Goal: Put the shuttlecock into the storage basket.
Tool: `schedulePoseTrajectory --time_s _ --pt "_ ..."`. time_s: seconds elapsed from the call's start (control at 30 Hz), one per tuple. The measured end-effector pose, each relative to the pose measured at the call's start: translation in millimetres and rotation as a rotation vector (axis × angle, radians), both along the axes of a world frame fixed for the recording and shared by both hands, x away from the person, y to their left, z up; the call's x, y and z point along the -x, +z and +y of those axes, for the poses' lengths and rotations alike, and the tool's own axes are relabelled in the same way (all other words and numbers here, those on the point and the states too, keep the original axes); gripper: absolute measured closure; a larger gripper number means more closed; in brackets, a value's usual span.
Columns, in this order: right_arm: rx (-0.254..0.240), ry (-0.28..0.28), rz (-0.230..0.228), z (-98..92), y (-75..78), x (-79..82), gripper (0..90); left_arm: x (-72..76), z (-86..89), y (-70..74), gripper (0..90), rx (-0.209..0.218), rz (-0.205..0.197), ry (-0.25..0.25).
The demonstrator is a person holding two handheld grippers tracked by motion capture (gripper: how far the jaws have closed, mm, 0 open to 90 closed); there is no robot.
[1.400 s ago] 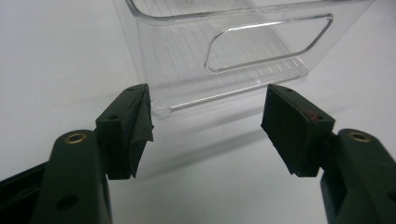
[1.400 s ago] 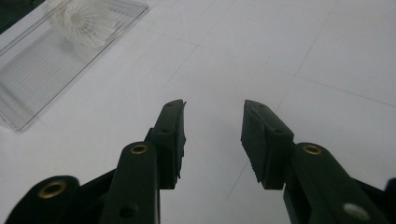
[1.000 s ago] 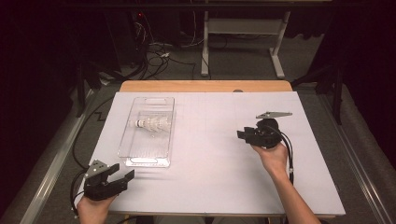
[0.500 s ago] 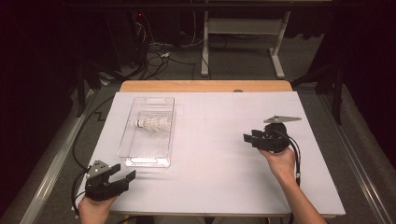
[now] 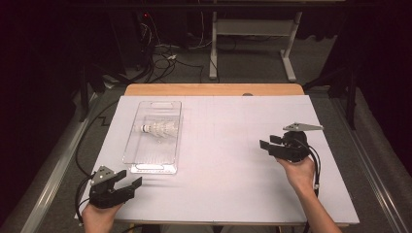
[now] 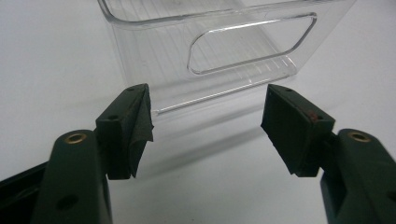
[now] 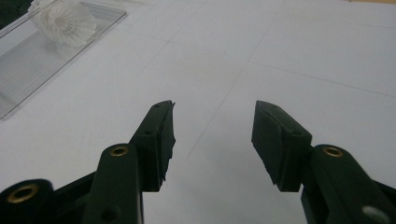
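High view: shuttlecock [image 5: 158, 129] lying on its side inside the clear tray [image 5: 130, 154], in the tray's far half. Long axis across the tray's width, dark-ringed cork end toward the tray's left wall, white skirt toward the right wall. Tray itself lengthwise away from the person, on the white table sheet [image 5: 223, 184].

Left gripper [image 5: 127, 182] just beyond the tray's near end, off its near left corner, held low in the left hand [image 5: 99, 217] and aimed right and slightly forward. Jaws wide apart, nothing between them. Left gripper view: left gripper [image 6: 205, 121] facing the tray's [image 6: 154, 56] near end wall with its handle cut-out, pads apart from the plastic.

Right gripper [image 5: 265, 144] well to the right of the tray, on the far side of the sheet from it, jaws pointing left toward the tray, grey plate on top, wrist coming up from the table's near edge. Right gripper view: right gripper [image 7: 212, 126] with bare sheet between the pads, shuttlecock [image 7: 67, 21] and tray [image 7: 28, 60] far off at upper left.

Against a second ago: right gripper farther right of the tray and nearer the person, jaws just been opening, empty between. Left gripper, tray and shuttlecock unmoved.
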State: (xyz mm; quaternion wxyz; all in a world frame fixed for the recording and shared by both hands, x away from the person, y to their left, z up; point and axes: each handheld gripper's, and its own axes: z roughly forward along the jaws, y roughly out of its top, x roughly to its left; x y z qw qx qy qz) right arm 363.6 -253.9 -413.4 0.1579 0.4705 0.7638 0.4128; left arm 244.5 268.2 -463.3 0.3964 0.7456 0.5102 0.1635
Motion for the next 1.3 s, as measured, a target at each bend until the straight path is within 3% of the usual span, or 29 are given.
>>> schedulePoseTrajectory --time_s 1.3 --pt "0.021 -0.040 -0.054 -30.0 -14.5 31.6 43.4 0.2 2.3 0.8 33.9 0.005 -0.002 0.011"
